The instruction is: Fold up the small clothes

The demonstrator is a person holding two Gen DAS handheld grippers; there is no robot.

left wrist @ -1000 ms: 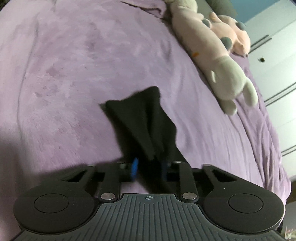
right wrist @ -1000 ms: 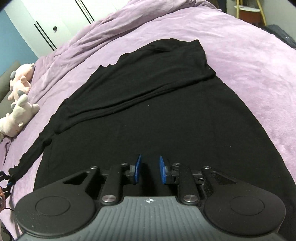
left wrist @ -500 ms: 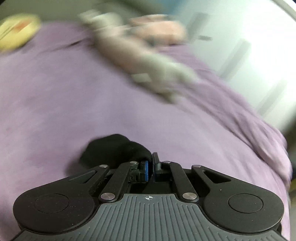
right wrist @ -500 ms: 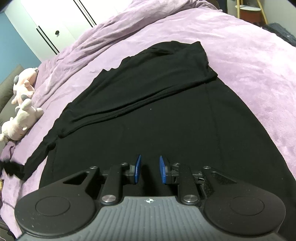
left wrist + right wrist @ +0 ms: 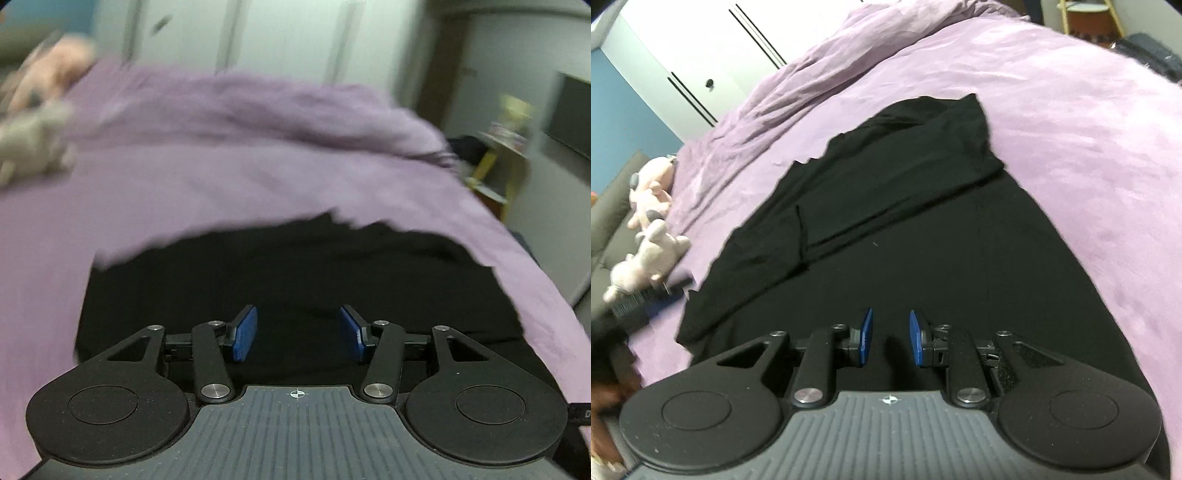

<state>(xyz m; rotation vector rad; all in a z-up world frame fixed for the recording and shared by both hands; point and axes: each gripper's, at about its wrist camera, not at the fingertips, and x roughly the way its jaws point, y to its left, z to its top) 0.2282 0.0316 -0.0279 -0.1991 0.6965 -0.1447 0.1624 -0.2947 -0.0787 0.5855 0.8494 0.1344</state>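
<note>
On the purple bedspread (image 5: 1089, 122) a black garment (image 5: 923, 258) lies flat, unlabelled, its long axis running away from the right gripper (image 5: 888, 338), a sleeve folded across. That gripper's jaws stand slightly apart, gripping nothing. The left gripper (image 5: 297, 332) is opening above the cloth, nothing between its pads.

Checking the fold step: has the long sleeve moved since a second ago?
Yes. The sleeve now lies folded onto the black garment, no longer stretched toward the plush toys.

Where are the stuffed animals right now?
In the right wrist view the plush toys lie at the far left edge of the purple blanket, just left of the black shirt, below the white wardrobe.
</note>
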